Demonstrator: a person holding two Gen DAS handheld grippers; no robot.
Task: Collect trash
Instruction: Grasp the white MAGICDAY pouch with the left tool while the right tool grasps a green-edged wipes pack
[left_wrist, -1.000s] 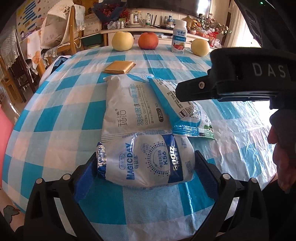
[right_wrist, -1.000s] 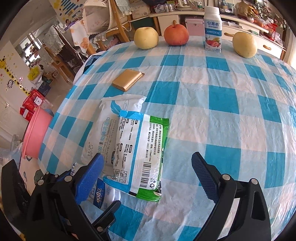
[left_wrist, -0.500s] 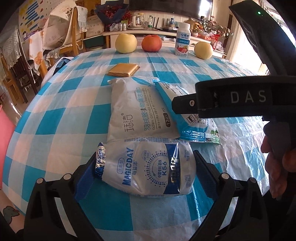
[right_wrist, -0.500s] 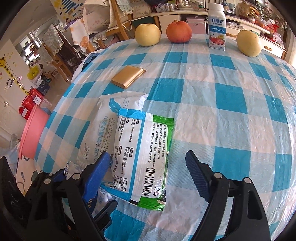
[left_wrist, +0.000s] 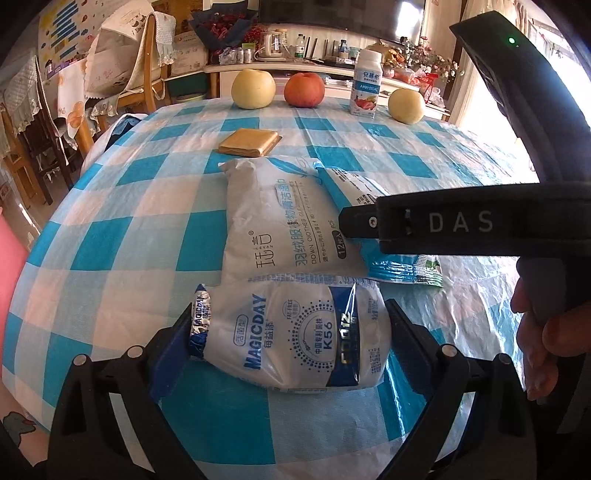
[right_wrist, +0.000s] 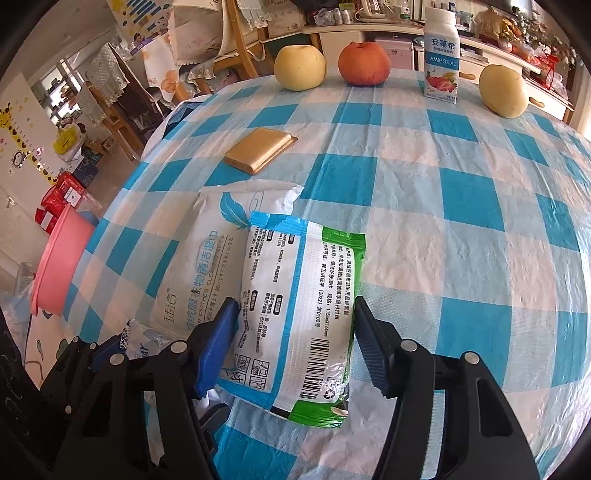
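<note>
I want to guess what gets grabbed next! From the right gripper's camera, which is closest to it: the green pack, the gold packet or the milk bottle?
1. Green pack, between the right gripper's fingers.
2. Gold packet, mid-table, left.
3. Milk bottle, far edge, right.

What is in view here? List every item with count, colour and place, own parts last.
MAGICDAY packet: 1, white and blue, nearest table edge, between the left gripper's fingers.
Green-edged wipes pack: 1, white, blue and green, between the right gripper's fingers, overlapping the white pack.
White wipes pack: 1, white with blue print, table centre.
Flat gold packet: 1, gold, beyond the packs.
Pears: 2, yellow, far edge.
Apple: 1, red, far edge between the pears.
Yoghurt bottle: 1, white and blue, far edge.
Tablecloth: 1, blue-and-white check.
Basin: 1, pink, beside the table.
Left gripper: black, blue pads, shut on the MAGICDAY packet.
Right gripper: black, blue pads, at the green-edged pack's sides; grip unclear.
</note>
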